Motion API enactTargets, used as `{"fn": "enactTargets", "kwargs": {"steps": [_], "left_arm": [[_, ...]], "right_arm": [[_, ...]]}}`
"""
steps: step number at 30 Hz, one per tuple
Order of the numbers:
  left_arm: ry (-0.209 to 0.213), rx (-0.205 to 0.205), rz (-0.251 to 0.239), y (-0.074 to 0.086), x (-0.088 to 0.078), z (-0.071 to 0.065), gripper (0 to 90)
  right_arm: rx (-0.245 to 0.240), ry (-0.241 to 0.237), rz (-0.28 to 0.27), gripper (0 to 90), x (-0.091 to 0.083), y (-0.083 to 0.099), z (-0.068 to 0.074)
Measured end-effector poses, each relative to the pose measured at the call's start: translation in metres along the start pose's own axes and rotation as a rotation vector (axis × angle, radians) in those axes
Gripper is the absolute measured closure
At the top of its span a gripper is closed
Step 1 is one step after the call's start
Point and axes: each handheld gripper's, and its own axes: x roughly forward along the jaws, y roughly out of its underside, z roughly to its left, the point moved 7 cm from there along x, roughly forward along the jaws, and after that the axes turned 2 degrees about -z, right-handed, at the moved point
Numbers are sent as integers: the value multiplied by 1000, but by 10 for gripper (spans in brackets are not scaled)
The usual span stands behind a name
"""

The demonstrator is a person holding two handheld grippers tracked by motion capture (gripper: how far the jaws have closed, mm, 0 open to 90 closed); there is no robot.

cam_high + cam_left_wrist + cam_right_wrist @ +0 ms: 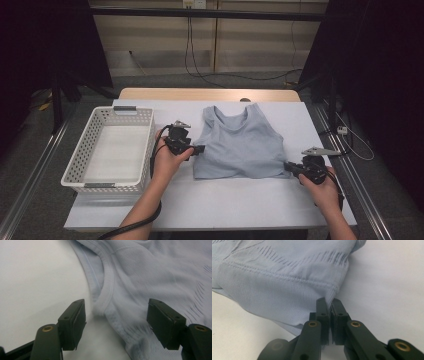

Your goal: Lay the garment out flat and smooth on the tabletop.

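At hem corner | right gripper [329,305] jaws hide pinched tank top [277,277] edge

One light blue tank top [240,147], one white basket [80,167], two grippers, one table [225,200]

High view looks forward and down over the whole table [225,205]. Each gripper view rides close behind its own jaws, facing along them; all three share the pale blue top [240,145] [155,275] [277,272].
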Motion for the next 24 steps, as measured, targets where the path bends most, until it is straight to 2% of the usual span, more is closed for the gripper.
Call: {"fn": "enactTargets", "kwargs": {"steps": [1,3,6,9,12,15,17,19,24], "left_arm": [[3,-10,-7,1,-1,-2,308],[17,1,13,5,-4,-3,296],[23,2,15,11,-7,-5,288],[29,15,11,15,-11,-8,286],[46,20,15,20,-14,-11,284],[58,15,15,25,-15,-14,284],[60,19,22,27,-15,-14,284],[65,16,17,27,-15,-15,284],[71,30,13,26,-17,-16,283]], "right_arm": [[-4,9,1,870,0,0,-1],[-28,29,11,869,1,2,-2],[-32,29,32,862,5,5,-2],[-18,29,27,847,5,5,-4],[-25,39,24,821,6,5,-5],[-27,56,14,735,5,4,-6],[-38,41,-9,691,3,1,-4],[-50,61,-31,621,0,-5,-4],[-52,35,-77,528,2,-22,6]]}}
